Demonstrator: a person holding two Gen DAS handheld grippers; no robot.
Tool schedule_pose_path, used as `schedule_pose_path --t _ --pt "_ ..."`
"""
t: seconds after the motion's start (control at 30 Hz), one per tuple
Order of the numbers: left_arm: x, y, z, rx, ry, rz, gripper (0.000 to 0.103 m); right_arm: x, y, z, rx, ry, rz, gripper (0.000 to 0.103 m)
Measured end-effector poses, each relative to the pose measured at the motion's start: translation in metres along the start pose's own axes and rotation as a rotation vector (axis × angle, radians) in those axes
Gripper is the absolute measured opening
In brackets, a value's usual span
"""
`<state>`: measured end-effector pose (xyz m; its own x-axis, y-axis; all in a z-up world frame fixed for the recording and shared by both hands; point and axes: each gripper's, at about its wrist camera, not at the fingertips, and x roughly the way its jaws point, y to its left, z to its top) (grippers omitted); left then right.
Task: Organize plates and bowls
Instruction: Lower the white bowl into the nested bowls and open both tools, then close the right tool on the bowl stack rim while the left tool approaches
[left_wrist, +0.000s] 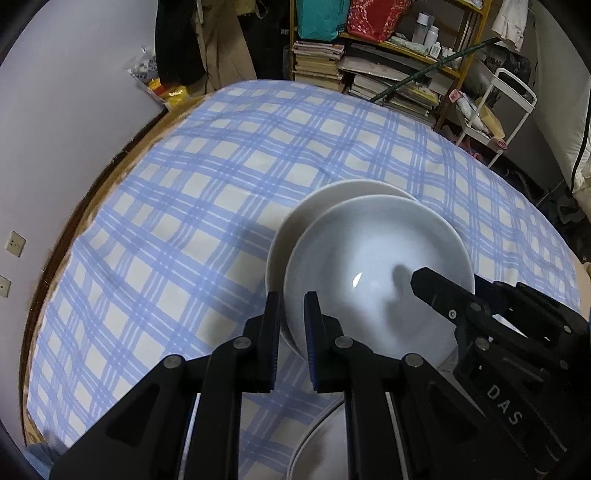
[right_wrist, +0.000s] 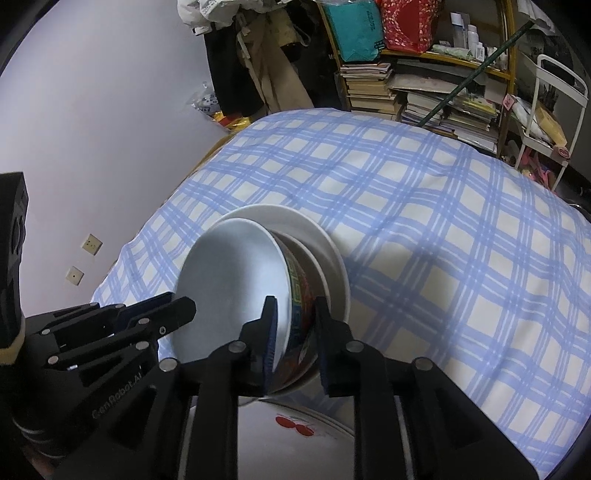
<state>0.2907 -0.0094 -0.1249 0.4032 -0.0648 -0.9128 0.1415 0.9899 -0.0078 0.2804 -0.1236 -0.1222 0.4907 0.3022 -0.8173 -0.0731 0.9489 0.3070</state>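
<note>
A bowl (left_wrist: 376, 258), white inside and with a coloured pattern outside (right_wrist: 301, 306), sits tilted in a wider white dish (left_wrist: 295, 218) (right_wrist: 328, 243) on the blue checked cloth. My left gripper (left_wrist: 291, 299) is shut on the bowl's near rim, one pad outside and one inside; the right wrist view shows it at the left (right_wrist: 181, 306). My right gripper (right_wrist: 295, 301) straddles the opposite wall of the bowl, with its pads standing slightly off it. One of its fingers (left_wrist: 424, 284) reaches into the bowl. A plate with red cherries (right_wrist: 295, 424) (left_wrist: 317, 435) lies under the grippers.
The table (left_wrist: 184, 203) under the checked cloth stretches far and to both sides. Behind it stand a shelf of books and bags (left_wrist: 388, 81), a white cart (left_wrist: 509, 107) and hanging clothes (right_wrist: 258, 66). A plain wall (left_wrist: 74, 110) runs along the left.
</note>
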Motion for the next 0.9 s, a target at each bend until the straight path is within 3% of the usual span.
schedule_pose_path --t 0.33,0.47,0.9 --pt "-0.004 0.014 -0.001 -0.056 -0.012 -0.003 0.013 -0.011 -0.002 0.002 -0.017 -0.019 -0.003 0.031" --pt "-0.005 0.024 -0.001 -0.088 -0.010 0.005 0.013 -0.018 -0.007 0.004 -0.006 -0.041 -0.003 0.038" --pt "-0.006 0.053 0.004 -0.158 -0.005 0.001 0.018 -0.031 -0.034 0.001 0.075 -0.054 0.043 0.039"
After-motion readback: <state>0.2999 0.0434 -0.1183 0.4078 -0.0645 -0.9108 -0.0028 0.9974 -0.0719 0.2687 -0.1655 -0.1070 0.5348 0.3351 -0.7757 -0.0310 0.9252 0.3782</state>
